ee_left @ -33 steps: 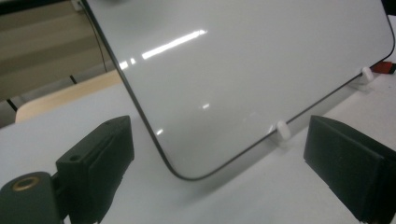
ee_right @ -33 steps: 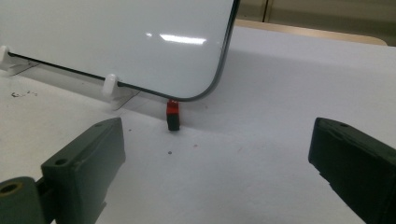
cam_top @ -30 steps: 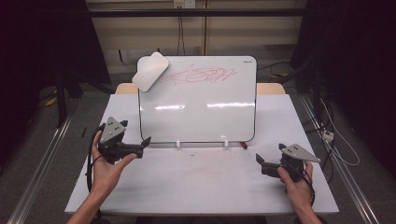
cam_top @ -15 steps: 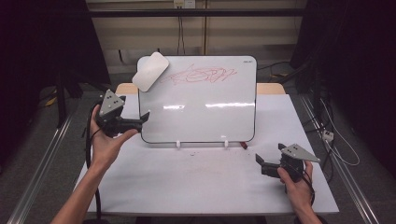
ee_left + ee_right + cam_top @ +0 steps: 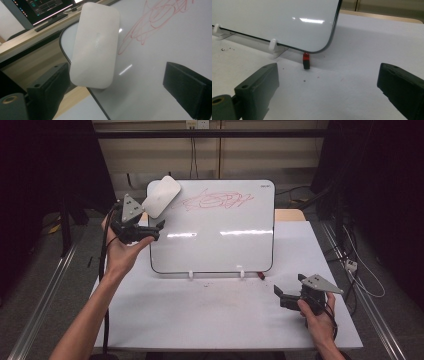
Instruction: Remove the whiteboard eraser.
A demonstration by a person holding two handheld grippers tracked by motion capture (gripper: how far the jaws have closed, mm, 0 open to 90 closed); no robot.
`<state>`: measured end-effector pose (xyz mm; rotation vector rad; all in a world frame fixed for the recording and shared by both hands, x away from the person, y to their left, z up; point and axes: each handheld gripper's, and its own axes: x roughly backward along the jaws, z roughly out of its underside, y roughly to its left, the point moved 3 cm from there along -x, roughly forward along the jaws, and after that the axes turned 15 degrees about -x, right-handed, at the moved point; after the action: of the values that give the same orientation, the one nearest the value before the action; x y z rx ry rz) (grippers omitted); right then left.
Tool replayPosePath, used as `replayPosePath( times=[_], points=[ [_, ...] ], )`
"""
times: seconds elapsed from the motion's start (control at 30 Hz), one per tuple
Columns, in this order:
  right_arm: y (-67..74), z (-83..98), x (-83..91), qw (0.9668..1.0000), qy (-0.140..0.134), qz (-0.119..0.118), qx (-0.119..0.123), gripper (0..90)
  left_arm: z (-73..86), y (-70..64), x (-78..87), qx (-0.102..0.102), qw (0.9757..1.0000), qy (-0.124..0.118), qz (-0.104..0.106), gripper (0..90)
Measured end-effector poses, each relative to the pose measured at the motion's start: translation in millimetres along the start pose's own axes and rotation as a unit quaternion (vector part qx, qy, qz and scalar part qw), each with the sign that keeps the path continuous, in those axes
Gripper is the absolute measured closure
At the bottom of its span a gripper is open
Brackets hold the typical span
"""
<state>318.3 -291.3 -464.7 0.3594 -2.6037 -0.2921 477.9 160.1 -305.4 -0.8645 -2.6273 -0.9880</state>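
A whiteboard [image 5: 215, 235] stands upright on the table with a red scribble [image 5: 215, 200] near its top. A white eraser [image 5: 161, 196] clings to its top left corner. My left gripper [image 5: 156, 230] is raised just below that corner. In the left gripper view the eraser [image 5: 96, 45] lies ahead in the gap between the jaws of the left gripper [image 5: 117, 85]. Those jaws have just been closing and still stand apart from it. My right gripper [image 5: 280, 296] rests open low at the right, pointing at a small red and black marker [image 5: 306, 60] under the board's bottom right corner.
The white table [image 5: 210, 320] has open surface in front of the board. Two white clips [image 5: 190, 274] hold the board's lower edge. Metal rails [image 5: 45, 295] run along both sides of the table. A monitor [image 5: 42, 10] stands behind the board.
My left hand has risen from the table's left side and moved forward to the board's top left corner by the eraser. The right hand has stayed put.
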Motion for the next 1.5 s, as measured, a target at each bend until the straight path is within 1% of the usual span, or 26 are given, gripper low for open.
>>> replayPosePath(
  times=[0.1, 0.13, 0.23, 0.27, 0.33, 0.37, 0.4, 0.43, 0.47, 0.5, 0.53, 0.57, 0.63, 0.7, 0.77, 0.83, 0.97, 1.0, 1.03, 1.07, 1.1, 1.13, 1.33, 1.37, 1.47, 1.5],
  points=[
    [-0.3, 0.0, 0.0, 1.0000, 0.000, 0.000, 0.000, 3.9, -7.3, 3.5, -5.7, -0.019, 0.9997, 0.004, -0.014, 8.4],
    [-0.2, 0.2, -0.1, 1.0000, 0.001, 0.000, -0.001, 3.9, -10.4, 5.2, -8.2, -0.016, 0.9997, 0.002, -0.016, 8.5],
    [0.1, 0.2, -0.1, 1.0000, 0.001, 0.000, -0.001, 3.9, -16.0, 9.5, -14.7, -0.026, 0.9993, 0.010, -0.025, 8.4],
    [0.4, 0.3, -0.1, 1.0000, 0.001, -0.001, 0.000, 3.9, -17.3, 10.6, -17.8, -0.025, 0.9993, 0.008, -0.027, 8.8],
    [0.6, 0.2, 0.1, 1.0000, 0.001, -0.001, 0.001, 3.9, -19.1, 12.2, -21.7, -0.029, 0.9991, 0.010, -0.029, 10.1],
    [0.6, 0.2, 0.1, 1.0000, 0.001, -0.001, 0.001, 3.9, -20.1, 12.6, -24.0, -0.032, 0.9991, 0.012, -0.027, 10.1],
    [0.6, 0.4, -0.1, 1.0000, 0.002, -0.001, 0.000, 3.9, -21.0, 12.3, -27.3, -0.029, 0.9993, 0.017, -0.018, 10.8],
    [0.5, 0.4, -0.2, 1.0000, 0.002, -0.001, -0.001, 3.9, -21.6, 11.9, -30.3, -0.028, 0.9992, 0.020, -0.020, 11.9],
    [0.5, 0.4, -0.2, 1.0000, 0.002, -0.001, -0.001, 3.9, -22.7, 11.9, -31.7, -0.035, 0.9989, 0.023, -0.022, 11.9],
    [0.0, 0.5, -0.5, 1.0000, 0.003, 0.000, 0.000, 3.9, -23.4, 11.9, -32.5, -0.040, 0.9987, 0.022, -0.024, 14.8],
    [-0.2, 0.6, -0.6, 1.0000, 0.003, 0.001, -0.001, 3.9, -24.5, 11.7, -34.2, -0.039, 0.9987, 0.018, -0.028, 15.0],
    [-0.2, 0.6, -0.6, 1.0000, 0.003, 0.001, -0.001, 3.9, -25.1, 12.3, -36.7, -0.044, 0.9983, 0.023, -0.030, 15.0],
    [-0.5, 0.7, -0.6, 1.0000, 0.004, 0.000, -0.001, 3.9, -25.0, 13.5, -42.4, -0.042, 0.9982, 0.025, -0.034, 15.2],
    [-0.6, 0.8, -0.6, 1.0000, 0.004, 0.000, 0.000, 3.9, -24.9, 15.9, -46.7, -0.043, 0.9980, 0.019, -0.043, 17.3],
    [-0.6, 0.8, -0.3, 1.0000, 0.003, 0.000, 0.000, 3.9, -24.4, 18.8, -53.0, -0.040, 0.9980, 0.028, -0.040, 18.5],
    [-0.6, 0.5, -0.3, 1.0000, 0.003, 0.003, 0.000, 3.9, -23.2, 21.4, -58.7, -0.039, 0.9980, 0.029, -0.040, 18.8],
    [0.5, 0.6, 0.8, 1.0000, 0.003, 0.002, 0.003, 3.9, -18.6, 21.5, -69.3, -0.034, 0.9980, 0.042, -0.033, 22.6],
    [0.8, 0.5, 1.1, 1.0000, 0.002, 0.002, 0.004, 3.9, -17.5, 21.9, -70.2, -0.037, 0.9977, 0.047, -0.032, 22.8],
    [1.4, 0.5, 1.6, 1.0000, 0.002, 0.002, 0.004, 3.9, -16.4, 21.2, -72.8, -0.031, 0.9980, 0.045, -0.033, 23.8],
    [1.7, 0.4, 1.8, 1.0000, 0.002, 0.002, 0.004, 3.9, -15.6, 21.9, -73.1, -0.035, 0.9976, 0.051, -0.031, 25.1],
    [2.1, 0.3, 1.8, 1.0000, 0.002, 0.002, 0.005, 3.9, -14.7, 21.5, -75.1, -0.028, 0.9980, 0.050, -0.029, 26.3],
    [2.2, 0.3, 1.5, 1.0000, 0.002, 0.002, 0.005, 3.9, -14.5, 20.9, -75.6, -0.026, 0.9981, 0.051, -0.024, 27.1],
    [3.3, 0.1, -0.9, 1.0000, 0.004, 0.001, 0.006, 3.9, -16.6, 19.8, -76.2, -0.031, 0.9975, 0.057, -0.028, 28.9],
    [3.3, 0.1, -0.9, 1.0000, 0.004, 0.001, 0.006, 3.9, -16.8, 20.3, -75.8, -0.036, 0.9971, 0.060, -0.028, 28.9],
    [4.1, 0.1, -1.8, 0.9999, 0.005, 0.001, 0.011, 3.9, -17.5, 19.3, -76.0, -0.037, 0.9968, 0.063, -0.031, 29.3],
    [4.3, 0.1, -1.7, 0.9999, 0.005, 0.001, 0.010, 3.9, -17.8, 19.0, -76.4, -0.031, 0.9970, 0.063, -0.033, 29.4]
  ],
)
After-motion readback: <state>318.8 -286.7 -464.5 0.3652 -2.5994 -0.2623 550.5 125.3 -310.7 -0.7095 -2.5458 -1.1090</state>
